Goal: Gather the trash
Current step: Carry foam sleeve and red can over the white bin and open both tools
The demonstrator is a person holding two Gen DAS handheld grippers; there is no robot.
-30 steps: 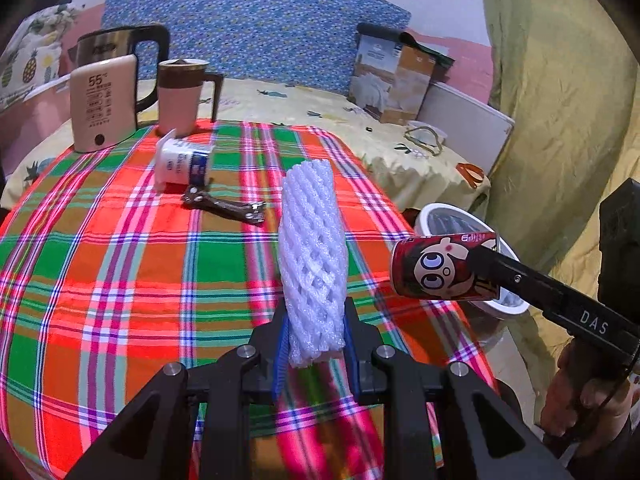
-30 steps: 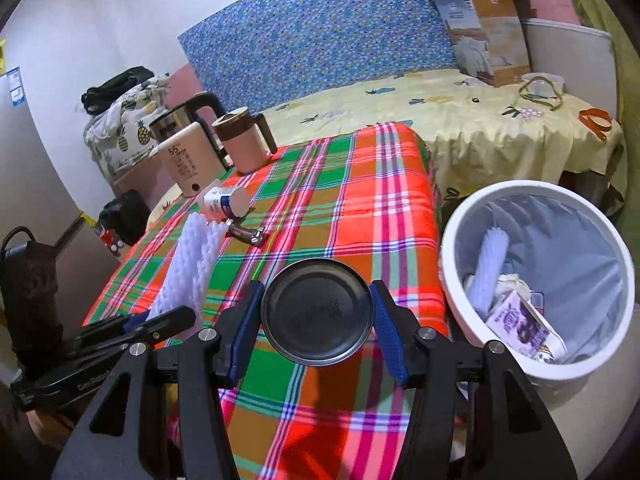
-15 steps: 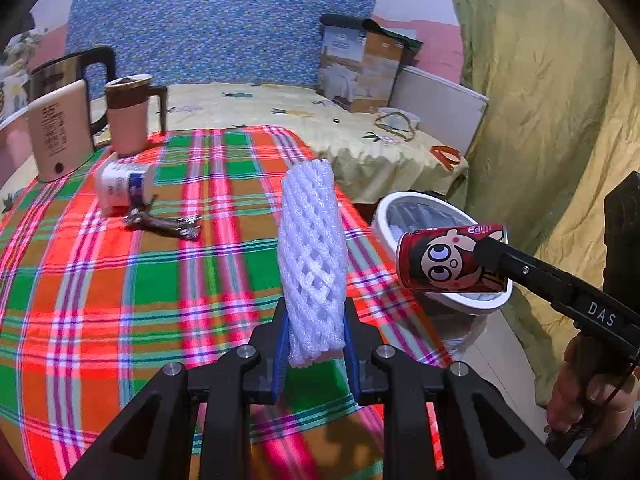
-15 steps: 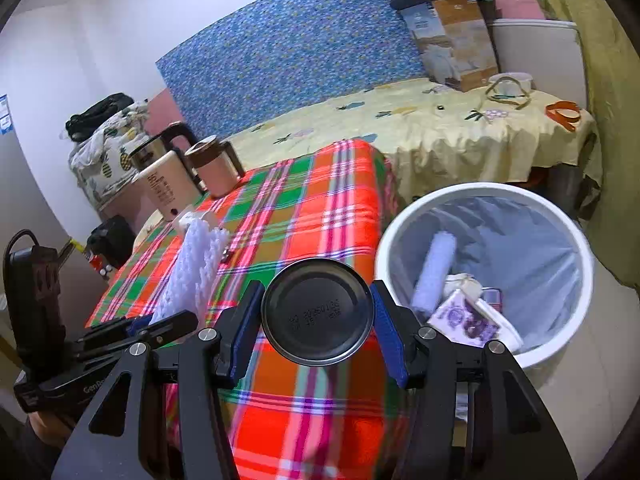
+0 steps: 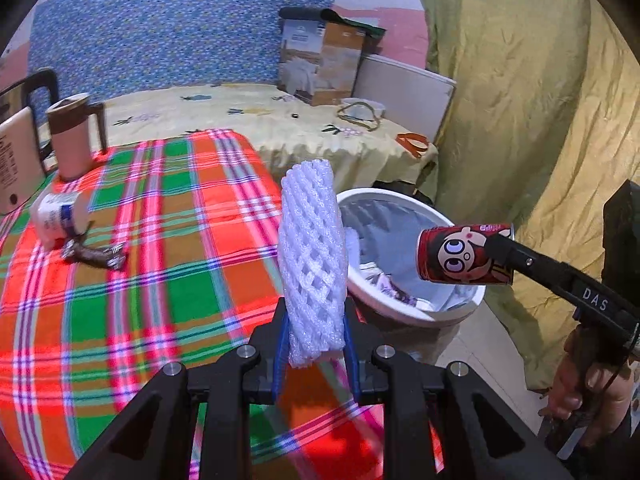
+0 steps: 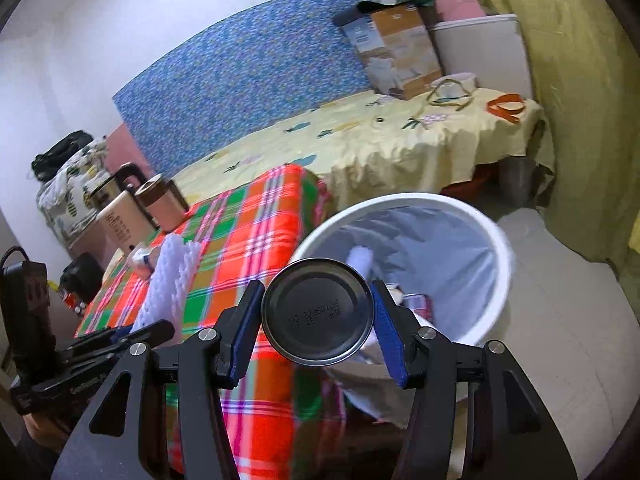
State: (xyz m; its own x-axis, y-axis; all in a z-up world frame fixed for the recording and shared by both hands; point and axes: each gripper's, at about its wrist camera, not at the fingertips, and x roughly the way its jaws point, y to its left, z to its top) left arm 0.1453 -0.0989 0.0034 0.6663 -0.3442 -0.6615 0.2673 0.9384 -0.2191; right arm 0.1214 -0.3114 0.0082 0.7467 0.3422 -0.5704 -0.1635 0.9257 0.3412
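Note:
My left gripper (image 5: pixel 314 344) is shut on a white foam net sleeve (image 5: pixel 312 256) that stands upright over the right edge of the plaid table (image 5: pixel 140 280). My right gripper (image 6: pixel 318 320) is shut on a red cartoon can (image 5: pixel 464 254), whose dark round bottom (image 6: pixel 318 312) faces the right wrist camera. The can hangs over the near rim of a white trash bin (image 6: pixel 408 204) lined with a grey bag; a foam sleeve and wrappers lie inside. In the left wrist view the bin (image 5: pixel 384 306) sits just right of the foam sleeve. The sleeve (image 6: pixel 170 280) also shows at the left of the right wrist view.
On the plaid table lie a white bottle (image 5: pixel 60 216) on its side and a metal tool (image 5: pixel 96 254); a brown mug (image 5: pixel 74 136) and a kettle (image 5: pixel 18 160) stand at the back. A yellow-covered bed (image 5: pixel 260 120) with a cardboard box (image 5: pixel 320 64) lies behind. A yellow curtain (image 5: pixel 540 120) hangs on the right.
Both grippers have swung to the right, off the table toward the bin. The bin has grown larger in both views, and the can now hangs over its rim.

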